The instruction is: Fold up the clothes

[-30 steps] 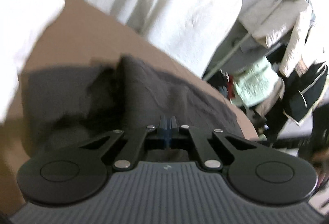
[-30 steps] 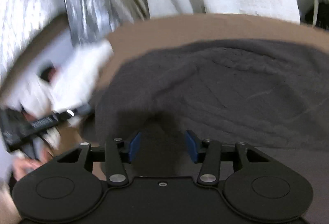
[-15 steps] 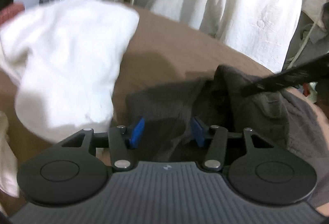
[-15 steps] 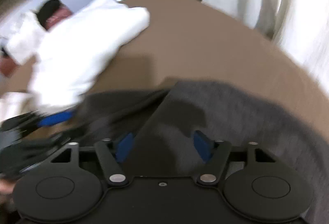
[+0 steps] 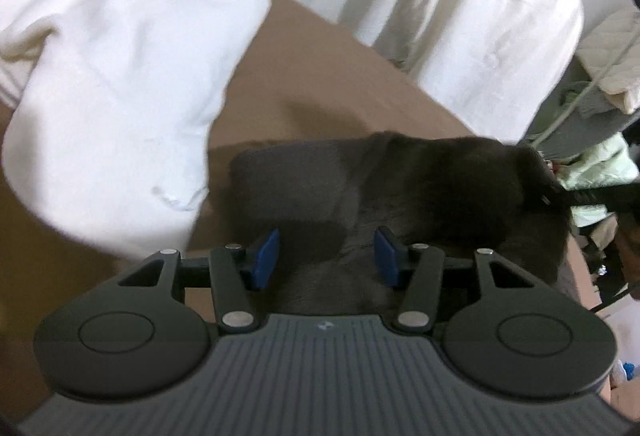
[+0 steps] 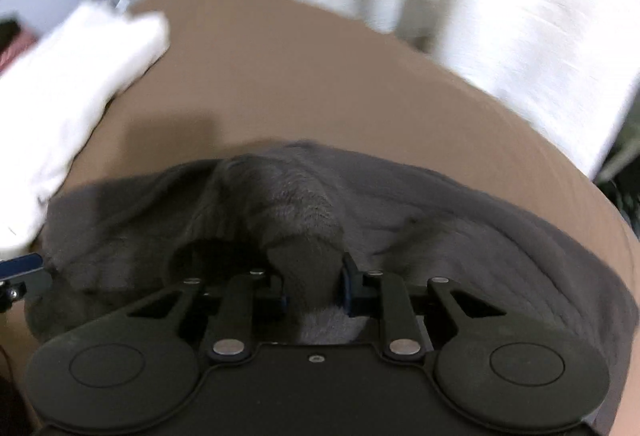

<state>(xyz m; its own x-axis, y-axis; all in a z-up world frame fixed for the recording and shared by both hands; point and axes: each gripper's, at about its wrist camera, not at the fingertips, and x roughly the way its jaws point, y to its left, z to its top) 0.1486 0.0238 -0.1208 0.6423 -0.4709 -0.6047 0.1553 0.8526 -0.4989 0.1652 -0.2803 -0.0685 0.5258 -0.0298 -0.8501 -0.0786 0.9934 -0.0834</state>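
The dark grey garment (image 6: 440, 220) lies across the brown tabletop (image 6: 320, 76), a bunched fold between the right gripper (image 6: 314, 290)'s closing jaws, while the left gripper (image 5: 326, 256) hovers half-open over its left end

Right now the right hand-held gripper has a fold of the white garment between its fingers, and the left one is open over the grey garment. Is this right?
Not quite. The right hand-held gripper is closing on a fold of the grey garment, not the white garment; the right wrist view shows it. The left hand-held gripper is indeed open over the grey one.
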